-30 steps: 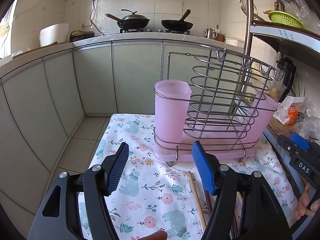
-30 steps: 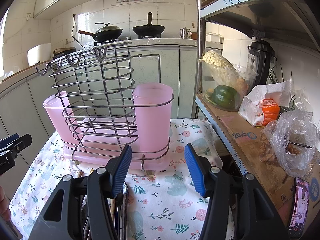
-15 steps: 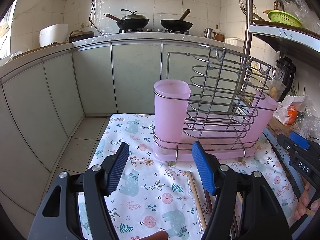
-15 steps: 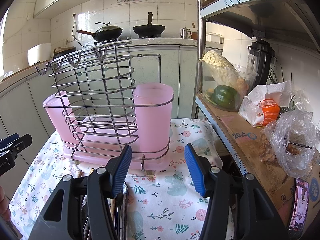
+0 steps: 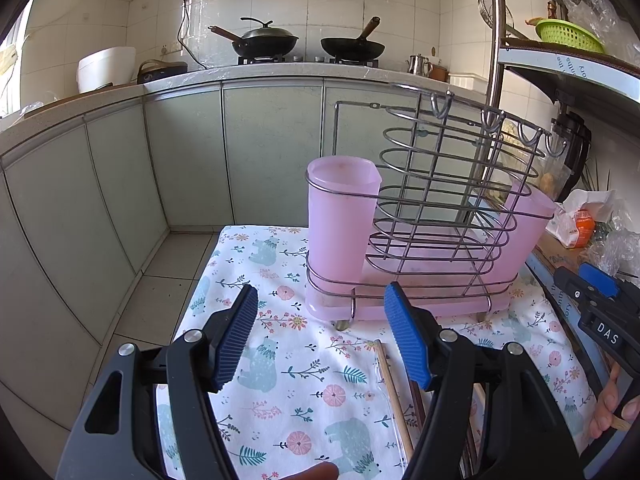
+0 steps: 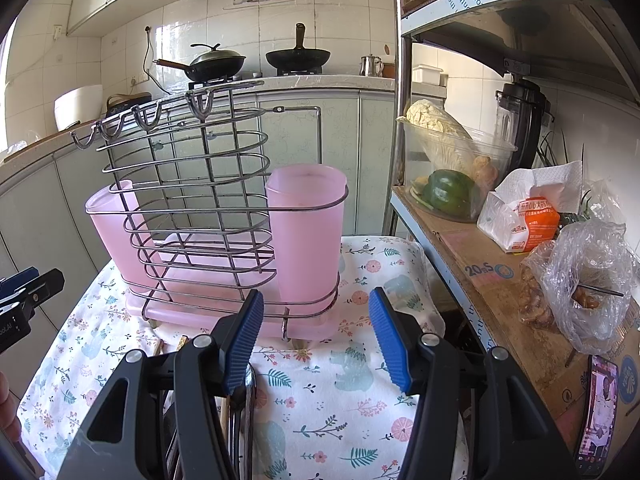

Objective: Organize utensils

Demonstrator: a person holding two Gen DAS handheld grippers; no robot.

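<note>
We see the utensils lying flat near the front of the floral tablecloth with bears and pink flowers [image 5: 280, 360]: a pair of long wooden chopsticks [image 5: 394, 396] beside the inner finger of our left gripper [image 5: 320, 336], with darker sticks next to them half hidden under that finger, and in the right wrist view a metal-handled utensil [image 6: 248, 412] under the left finger of our right gripper [image 6: 316, 338]; what kind of utensil it is we cannot tell. Just beyond them stands the wire utensil rack of bent steel loops with hooks along its top [image 5: 440, 200], resting on a pale pink plastic drip tray [image 5: 384, 312] and carrying a tall pink plastic cup at each end [image 5: 340, 224], [image 6: 308, 232]; we cannot see into either cup. Both our grippers hover low over the cloth in front of the rack, each with its blue ribbed pads [image 5: 236, 340] spread wide apart and nothing between them. To our right a steel shelf [image 6: 492, 280] holds a clear tub of cabbage and green pepper [image 6: 448, 176], a white and orange paper packet [image 6: 528, 216], a crumpled plastic bag [image 6: 580, 280] and a black blender [image 6: 520, 120]. Behind, a grey-green cabinet counter [image 5: 260, 80] carries two dark woks on a stove [image 5: 272, 38] and a white rice cooker [image 5: 106, 68]
</note>
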